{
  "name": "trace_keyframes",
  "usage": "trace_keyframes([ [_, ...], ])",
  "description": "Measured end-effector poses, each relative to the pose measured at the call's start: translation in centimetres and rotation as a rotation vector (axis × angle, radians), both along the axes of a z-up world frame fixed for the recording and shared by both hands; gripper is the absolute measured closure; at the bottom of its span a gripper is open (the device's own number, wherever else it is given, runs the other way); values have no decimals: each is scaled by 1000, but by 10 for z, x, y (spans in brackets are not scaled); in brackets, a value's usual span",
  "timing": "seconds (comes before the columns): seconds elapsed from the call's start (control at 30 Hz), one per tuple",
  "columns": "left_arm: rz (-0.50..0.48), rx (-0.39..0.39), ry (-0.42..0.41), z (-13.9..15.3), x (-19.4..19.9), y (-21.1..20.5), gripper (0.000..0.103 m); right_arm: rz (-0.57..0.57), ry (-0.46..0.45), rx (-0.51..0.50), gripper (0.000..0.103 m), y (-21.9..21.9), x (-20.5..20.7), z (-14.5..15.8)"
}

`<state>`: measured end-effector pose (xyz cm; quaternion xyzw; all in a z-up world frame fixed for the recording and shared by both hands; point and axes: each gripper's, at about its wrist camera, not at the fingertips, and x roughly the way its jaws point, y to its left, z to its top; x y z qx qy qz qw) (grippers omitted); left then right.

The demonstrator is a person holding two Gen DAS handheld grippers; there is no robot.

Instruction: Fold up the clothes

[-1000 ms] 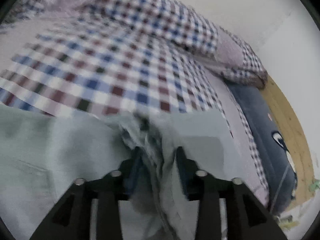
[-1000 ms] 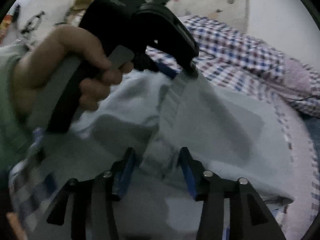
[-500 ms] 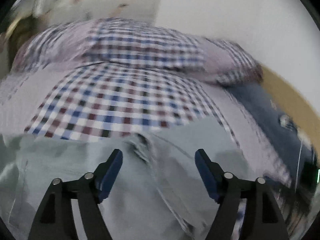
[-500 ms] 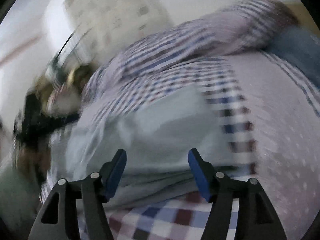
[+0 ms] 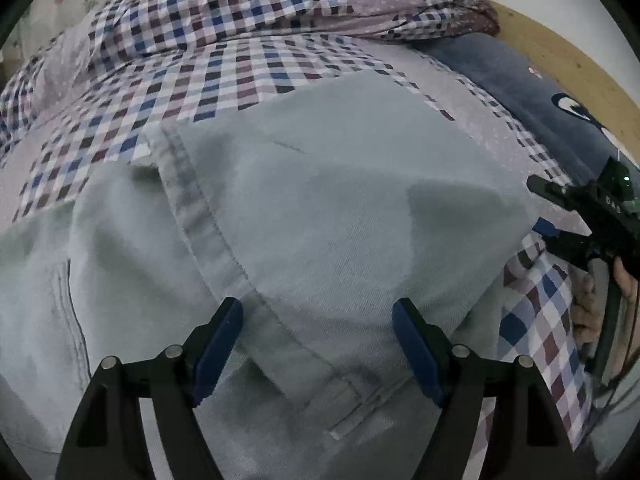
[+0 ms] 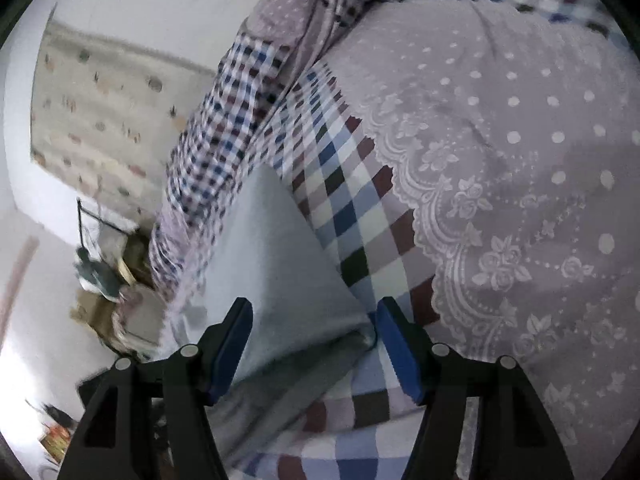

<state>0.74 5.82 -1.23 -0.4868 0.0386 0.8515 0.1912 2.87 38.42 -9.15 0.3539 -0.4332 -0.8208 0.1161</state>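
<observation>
Denim garment (image 5: 328, 208), pale grey-blue, lies folded on the bed (image 5: 224, 76). Twill weave is visible at close range. A flat-felled double-stitched seam (image 5: 208, 220) runs diagonally from upper left toward the lower centre, ending near a hem or band edge at the bottom of the left wrist view. A second run of parallel stitching shows at the far left. One darker patch sits right of centre on the top layer; cannot tell whether shadow or damp.

Bedding under the garment is a checked sheet in blue, maroon and white, with a mauve dotted panel (image 6: 520, 128) edged in white lace print. A checked pillow (image 5: 280, 4) lies at the head of the bed, and a dark blue cushion (image 5: 532, 92) with a white and dark motif sits to its right.

Left hand-held gripper (image 5: 318, 348) hovers over the garment, blue pads spread wide, nothing between them. Right hand-held gripper (image 6: 314, 346) is also spread, its pads straddling a folded corner of the denim without pinching it. In the left wrist view the right unit shows at the right edge, held by a hand (image 5: 592, 300).

Small characters on that unit's black body are too small to read. No brand or label is legible on the garment.
</observation>
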Motion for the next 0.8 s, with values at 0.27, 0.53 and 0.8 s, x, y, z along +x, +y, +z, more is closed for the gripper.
trace_keyframes([
  [0.27, -25, 45, -17, -9, 1, -16, 21, 75, -49, 64, 31, -16, -29, -9],
  [0.53, -61, 71, -4, -14, 1, -26, 21, 187, -7, -16, 27, -12, -40, -16],
  [0.8, -17, 174, -64, -5, -7, -58, 21, 245, 21, 195, 81, -52, -43, 13],
])
